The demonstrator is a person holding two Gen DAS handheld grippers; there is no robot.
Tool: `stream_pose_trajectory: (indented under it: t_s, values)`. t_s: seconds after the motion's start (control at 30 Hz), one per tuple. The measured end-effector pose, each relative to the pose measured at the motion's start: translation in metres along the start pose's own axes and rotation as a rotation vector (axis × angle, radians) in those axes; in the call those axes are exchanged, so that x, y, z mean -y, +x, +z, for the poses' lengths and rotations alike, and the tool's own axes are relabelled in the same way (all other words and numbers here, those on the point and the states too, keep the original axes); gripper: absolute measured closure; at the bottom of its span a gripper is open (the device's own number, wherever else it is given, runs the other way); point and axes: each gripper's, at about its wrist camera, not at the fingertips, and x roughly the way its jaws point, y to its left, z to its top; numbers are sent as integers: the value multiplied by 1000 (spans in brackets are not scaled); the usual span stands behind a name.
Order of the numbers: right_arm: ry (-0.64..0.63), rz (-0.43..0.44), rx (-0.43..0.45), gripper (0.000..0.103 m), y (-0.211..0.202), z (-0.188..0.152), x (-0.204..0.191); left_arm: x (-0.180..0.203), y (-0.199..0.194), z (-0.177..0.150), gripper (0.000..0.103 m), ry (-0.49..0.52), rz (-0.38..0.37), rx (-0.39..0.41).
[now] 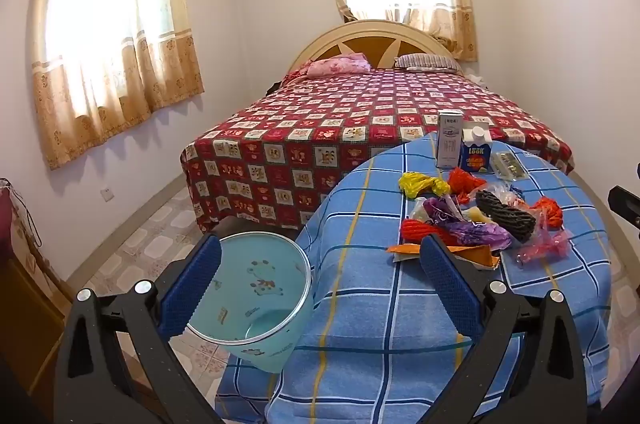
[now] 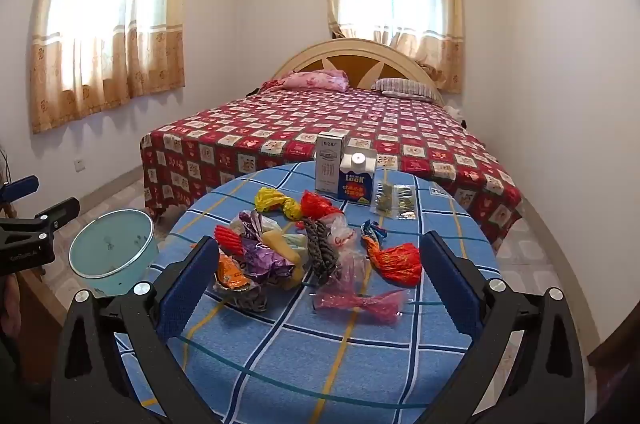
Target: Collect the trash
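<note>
A heap of crumpled wrappers and plastic bags (image 2: 304, 248) lies on the round table with the blue checked cloth (image 2: 304, 336); it also shows in the left wrist view (image 1: 480, 216). A white carton (image 2: 329, 163), a blue carton (image 2: 357, 179) and a clear packet (image 2: 394, 201) stand behind the heap. A light blue bin (image 1: 256, 300) stands on the floor left of the table, also in the right wrist view (image 2: 112, 250). My left gripper (image 1: 320, 276) is open and empty, over the bin and table edge. My right gripper (image 2: 320, 274) is open and empty, just before the heap.
A bed with a red patterned cover (image 2: 320, 131) stands behind the table. Curtained windows (image 2: 108, 19) line the walls. A wooden cabinet (image 1: 28, 308) stands at the left. Tiled floor (image 1: 152, 236) runs between bed and wall.
</note>
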Motion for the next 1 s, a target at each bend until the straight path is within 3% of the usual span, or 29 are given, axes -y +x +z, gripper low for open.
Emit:
stream_pose_trajectory:
  t_s: [1.0]
  values:
    - [-4, 3, -23, 5, 9, -11, -6, -11, 4, -3, 6, -2, 32, 12]
